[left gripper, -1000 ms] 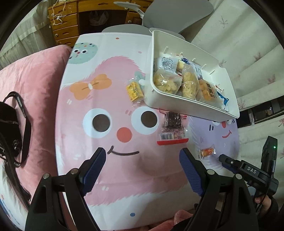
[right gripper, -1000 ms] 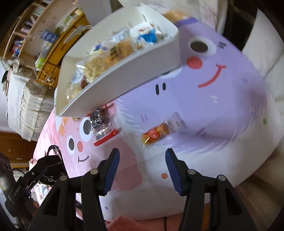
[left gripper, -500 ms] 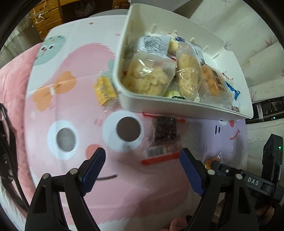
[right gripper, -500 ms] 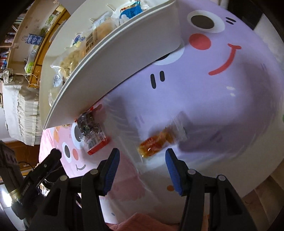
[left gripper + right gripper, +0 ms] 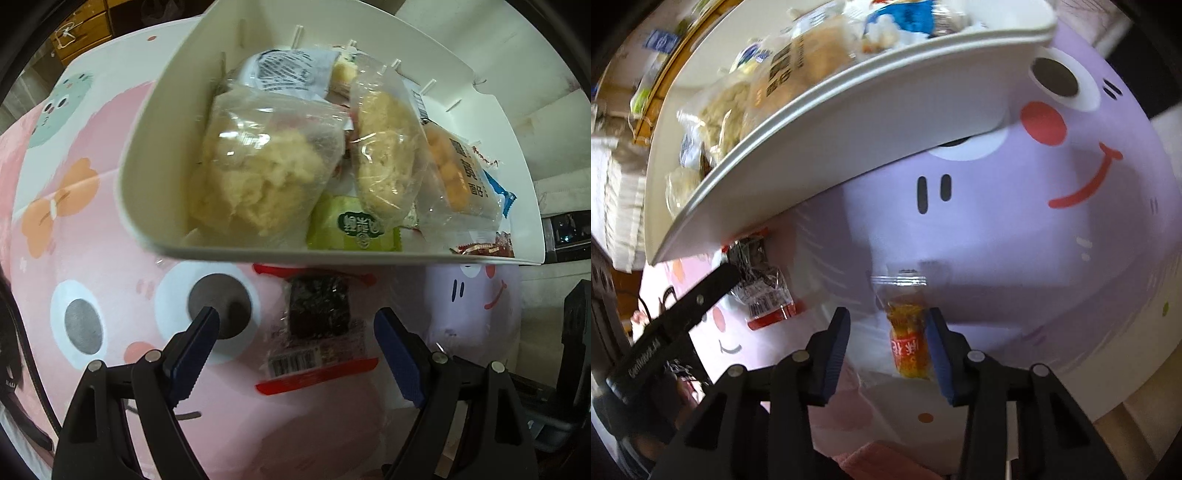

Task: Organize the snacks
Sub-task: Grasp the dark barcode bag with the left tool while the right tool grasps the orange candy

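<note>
- Left gripper (image 5: 295, 339) is hovering with fingers spread wide, holding nothing; a dark snack pack (image 5: 317, 328) with a red strip and barcode is lying flat on the cloth (image 5: 92, 229) between the fingertips, not visibly touched.
- The dark pack is sitting just in front of the bin (image 5: 147, 166), its far end under the bin's near rim.
- Right gripper (image 5: 886, 328) is standing partly open, fingers either side of an orange packet (image 5: 908, 343); right finger looks to be touching it, left finger apart. Nothing clamped.
- The orange packet is lying on the cloth, well in front of the bin (image 5: 849, 122).
- The bin is holding several bagged pastries and wrapped snacks.
</note>
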A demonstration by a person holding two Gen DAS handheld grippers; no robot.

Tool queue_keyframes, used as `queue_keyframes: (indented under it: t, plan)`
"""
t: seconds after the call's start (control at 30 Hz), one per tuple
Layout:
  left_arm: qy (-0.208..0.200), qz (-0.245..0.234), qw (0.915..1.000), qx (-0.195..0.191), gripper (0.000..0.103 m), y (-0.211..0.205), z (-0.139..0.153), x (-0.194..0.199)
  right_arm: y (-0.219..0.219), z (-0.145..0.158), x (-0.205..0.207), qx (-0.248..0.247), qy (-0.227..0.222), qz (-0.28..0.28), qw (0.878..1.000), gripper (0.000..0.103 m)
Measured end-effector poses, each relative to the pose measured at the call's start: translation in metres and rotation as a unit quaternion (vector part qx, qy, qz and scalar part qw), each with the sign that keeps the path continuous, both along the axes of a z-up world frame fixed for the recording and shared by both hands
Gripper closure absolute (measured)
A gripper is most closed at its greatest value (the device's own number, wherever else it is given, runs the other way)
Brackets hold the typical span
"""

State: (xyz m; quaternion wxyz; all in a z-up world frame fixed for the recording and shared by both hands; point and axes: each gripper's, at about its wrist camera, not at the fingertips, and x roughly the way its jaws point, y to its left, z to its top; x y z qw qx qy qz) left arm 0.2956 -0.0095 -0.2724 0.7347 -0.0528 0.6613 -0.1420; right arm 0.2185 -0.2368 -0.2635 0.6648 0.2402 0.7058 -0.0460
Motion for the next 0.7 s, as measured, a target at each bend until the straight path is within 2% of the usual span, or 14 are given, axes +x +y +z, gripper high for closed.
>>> queue_keyframes:
  t: [0.13, 0.27, 0.53, 0.7]
  plan:
    - [-0.001, -0.005, 0.9999, 0.009, 0.018, -0.008, -0.004, 0.002, 0.01, -0.004, 0.005, 0.002, 0.011, 0.017, 1.0, 0.073]
    - [-0.003, -0.015, 0.9995, 0.027, 0.019, -0.017, -0.008, 0.003, 0.012, -0.006, 0.005, 0.001, 0.017, 0.024, 1.0, 0.076]
    - [-0.002, -0.031, 0.999, 0.032, 0.04, -0.034, -0.014, 0.004, 0.013, -0.01, -0.005, -0.008, 0.02, 0.032, 0.999, 0.079]
    - [-0.007, -0.034, 0.9987, 0.036, 0.047, -0.041, -0.012, 0.001, 0.014, -0.009, -0.006, -0.009, 0.021, 0.035, 0.999, 0.08]
